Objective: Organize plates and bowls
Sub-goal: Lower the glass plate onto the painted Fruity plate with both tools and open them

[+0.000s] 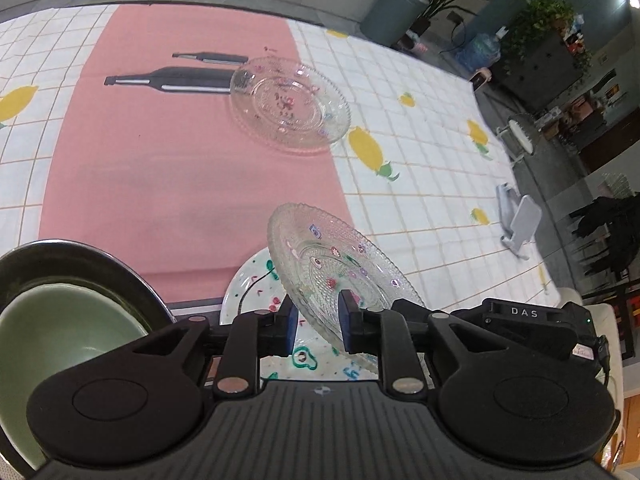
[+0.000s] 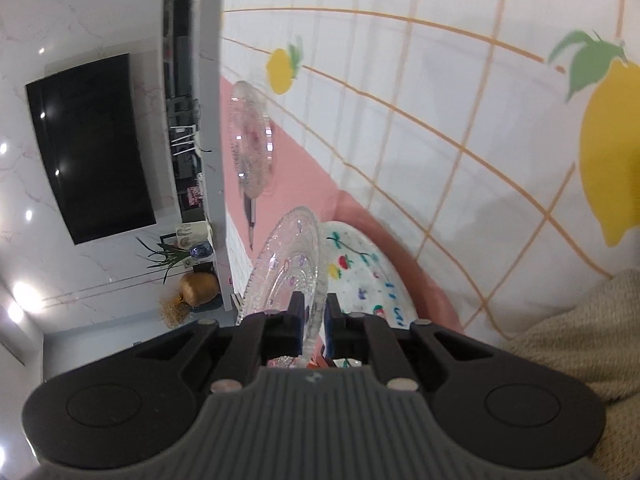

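Note:
A clear beaded glass plate point(image 1: 336, 264) with small flower marks is held tilted above a white plate point(image 1: 256, 284) painted with fruit. My left gripper point(image 1: 318, 320) has its blue pads on either side of the plate's near rim, with a small gap showing. My right gripper point(image 2: 314, 320) is shut on the same glass plate point(image 2: 288, 264), seen edge-on, over the white plate point(image 2: 360, 276). The right gripper body also shows in the left wrist view point(image 1: 528, 328). A second glass plate point(image 1: 290, 104) lies flat farther off; it also shows in the right wrist view point(image 2: 250, 140).
A green bowl point(image 1: 60, 320) sits inside a dark metal bowl point(image 1: 92, 256) at the near left. The table has a lemon-print cloth point(image 1: 420, 152) with a pink mat point(image 1: 160, 140). A grey phone stand point(image 1: 518, 224) is near the right edge. A beige sleeve point(image 2: 580, 340) is at right.

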`<state>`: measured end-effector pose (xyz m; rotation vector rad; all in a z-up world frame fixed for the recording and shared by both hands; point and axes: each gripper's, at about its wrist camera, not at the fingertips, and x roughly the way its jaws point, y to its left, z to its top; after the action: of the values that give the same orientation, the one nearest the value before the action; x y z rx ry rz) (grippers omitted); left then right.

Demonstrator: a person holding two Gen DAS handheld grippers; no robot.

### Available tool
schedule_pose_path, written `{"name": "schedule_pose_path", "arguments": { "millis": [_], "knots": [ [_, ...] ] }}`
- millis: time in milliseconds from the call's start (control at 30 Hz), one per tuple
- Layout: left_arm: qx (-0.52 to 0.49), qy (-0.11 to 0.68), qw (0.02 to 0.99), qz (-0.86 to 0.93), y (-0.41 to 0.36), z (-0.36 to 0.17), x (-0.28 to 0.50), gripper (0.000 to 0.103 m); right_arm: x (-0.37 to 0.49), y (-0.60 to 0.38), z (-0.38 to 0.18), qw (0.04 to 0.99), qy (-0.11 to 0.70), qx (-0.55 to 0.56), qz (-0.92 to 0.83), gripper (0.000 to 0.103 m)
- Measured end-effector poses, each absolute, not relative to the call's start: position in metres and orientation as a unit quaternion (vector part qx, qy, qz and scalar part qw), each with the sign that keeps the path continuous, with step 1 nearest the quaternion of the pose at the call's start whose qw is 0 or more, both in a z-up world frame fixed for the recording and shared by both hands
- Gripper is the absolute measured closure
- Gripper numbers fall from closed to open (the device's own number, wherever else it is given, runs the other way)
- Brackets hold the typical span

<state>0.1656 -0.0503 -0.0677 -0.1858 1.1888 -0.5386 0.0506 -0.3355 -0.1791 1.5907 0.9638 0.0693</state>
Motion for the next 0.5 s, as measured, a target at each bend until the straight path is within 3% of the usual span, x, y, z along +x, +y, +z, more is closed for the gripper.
{"name": "schedule_pose_path", "arguments": {
  "millis": [500],
  "knots": [
    [0.035, 0.551, 0.809, -0.203, -0.066, -0.07, 0.155, 0.073, 0.063, -0.331, -0.178, 0.61, 0.466, 0.64, 0.047, 0.098]
  ]
}}
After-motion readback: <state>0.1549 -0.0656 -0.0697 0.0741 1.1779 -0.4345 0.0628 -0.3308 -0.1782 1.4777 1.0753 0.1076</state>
